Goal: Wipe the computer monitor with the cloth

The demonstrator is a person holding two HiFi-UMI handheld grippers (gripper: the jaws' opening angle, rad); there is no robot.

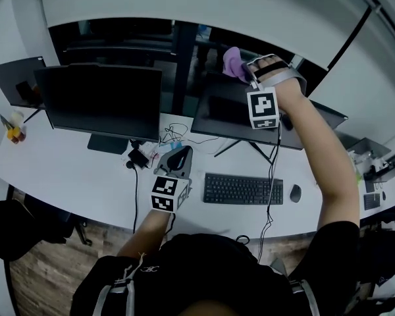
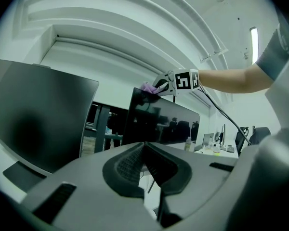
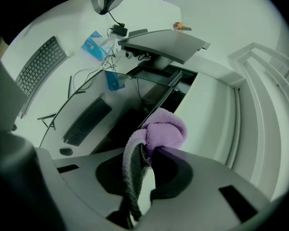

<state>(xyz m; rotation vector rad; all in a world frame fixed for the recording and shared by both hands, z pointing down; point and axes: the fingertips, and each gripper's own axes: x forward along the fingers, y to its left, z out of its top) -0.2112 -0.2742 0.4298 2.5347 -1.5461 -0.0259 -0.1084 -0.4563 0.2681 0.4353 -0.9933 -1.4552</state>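
White room, pale wall behind, and a long white desk (image 1: 66, 176) curving across in front of us over a wood floor (image 1: 33, 275). We've got two dark screens standing along the desk's far edge. The computer monitor (image 1: 230, 120) we care about stands right of centre. Its long axis runs left to right along the desk, and its black screen faces us and the keyboard (image 1: 242, 189) near the front edge. A mouse (image 1: 295, 193) lies just beside the keyboard's right end. A second monitor (image 1: 105, 104) stands toward the left end, turned the same way, with a tangle of cables on the desk between the two stands.

Up top, the right gripper (image 1: 250, 71) is raised to the monitor's top edge, toward its left corner, on an outstretched arm. In the right gripper view its jaws are clamped on the purple cloth (image 3: 164, 129). A bunched knot of it bulges past the jaw tips right against the top rim of the screen (image 3: 111, 109), and a darker tail hangs back down between the jaws. From the left gripper view we see that purple wad (image 2: 148, 87) perched at the upper corner of the panel (image 2: 164, 124).

The left gripper (image 2: 143, 150) sits low over the middle of the desk, near the cables, jaws pressed together with nothing between them.
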